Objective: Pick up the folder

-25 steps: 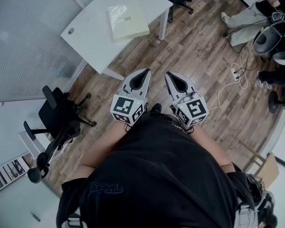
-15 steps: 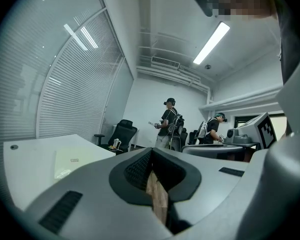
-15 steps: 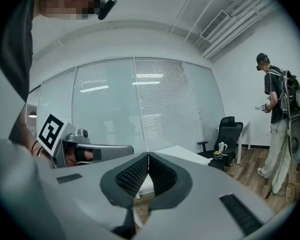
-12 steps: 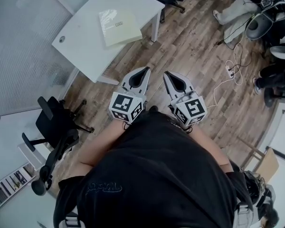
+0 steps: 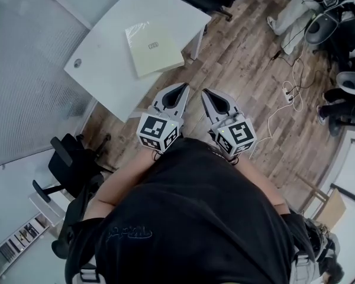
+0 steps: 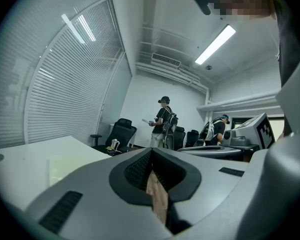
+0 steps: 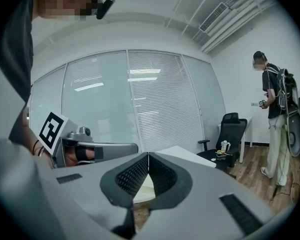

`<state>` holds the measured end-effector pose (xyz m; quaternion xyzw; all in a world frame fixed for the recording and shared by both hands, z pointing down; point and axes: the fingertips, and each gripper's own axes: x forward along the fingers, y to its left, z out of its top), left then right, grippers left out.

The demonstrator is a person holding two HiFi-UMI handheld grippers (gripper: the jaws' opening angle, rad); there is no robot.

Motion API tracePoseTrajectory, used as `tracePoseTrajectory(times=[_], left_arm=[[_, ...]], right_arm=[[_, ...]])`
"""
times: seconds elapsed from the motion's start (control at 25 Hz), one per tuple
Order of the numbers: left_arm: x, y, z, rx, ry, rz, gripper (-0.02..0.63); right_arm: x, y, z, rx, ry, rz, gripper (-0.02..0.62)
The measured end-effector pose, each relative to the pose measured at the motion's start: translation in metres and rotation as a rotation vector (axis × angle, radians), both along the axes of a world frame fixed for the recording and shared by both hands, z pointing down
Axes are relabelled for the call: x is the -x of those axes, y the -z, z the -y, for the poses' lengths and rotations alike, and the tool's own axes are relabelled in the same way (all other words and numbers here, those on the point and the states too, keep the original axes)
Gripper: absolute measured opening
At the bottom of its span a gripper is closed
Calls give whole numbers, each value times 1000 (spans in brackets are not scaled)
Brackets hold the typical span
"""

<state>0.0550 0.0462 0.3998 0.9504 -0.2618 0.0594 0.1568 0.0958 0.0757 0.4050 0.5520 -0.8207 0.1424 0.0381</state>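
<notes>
Closer than a second ago, the counter (image 5: 100, 52) and the folder (image 5: 154, 47) on it have slid down the head view toward the claws, and both look larger. The folder lies flat and square on the white top, at about 11 o'clock from the claw tips and well apart from them. The left claw (image 5: 179, 89) and right claw (image 5: 207, 92) ride side by side at the waist over the wooden floor (image 5: 242, 64), pointing to 12 o'clock. They are probably carried level and tucked in because this is an approach on foot, with nothing yet to grip.

In the left gripper view, the left claw (image 6: 151, 153) has its jaws pressed together, with nothing between them and only floor showing through the slot below. The folder (image 6: 70, 166) appears as a pale patch on the counter (image 6: 20, 156) at 9 o'clock. Two people stand far off by an office chair (image 6: 121, 131).

In the right gripper view, the right claw (image 7: 148, 156) is likewise closed and empty. The counter (image 7: 185, 155) lies dead ahead beyond the tips. A cream patch shows through the slot, probably the folder, though I cannot be sure.

Flat as it lies, the folder's corner near the counter's edge looks like the easiest place to get a jaw under.
</notes>
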Motion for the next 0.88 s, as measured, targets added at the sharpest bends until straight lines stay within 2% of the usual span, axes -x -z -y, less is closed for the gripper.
tracePoseTrajectory(times=[0.44, 0.68, 0.88], left_arm=[[55, 11, 111, -11, 43, -15, 14], [90, 10, 155, -19, 84, -23, 14], [106, 7, 173, -1, 106, -27, 14]], right_arm=[[50, 12, 111, -8, 36, -19, 21], [81, 12, 156, -18, 64, -26, 22], [90, 10, 176, -11, 73, -27, 23]])
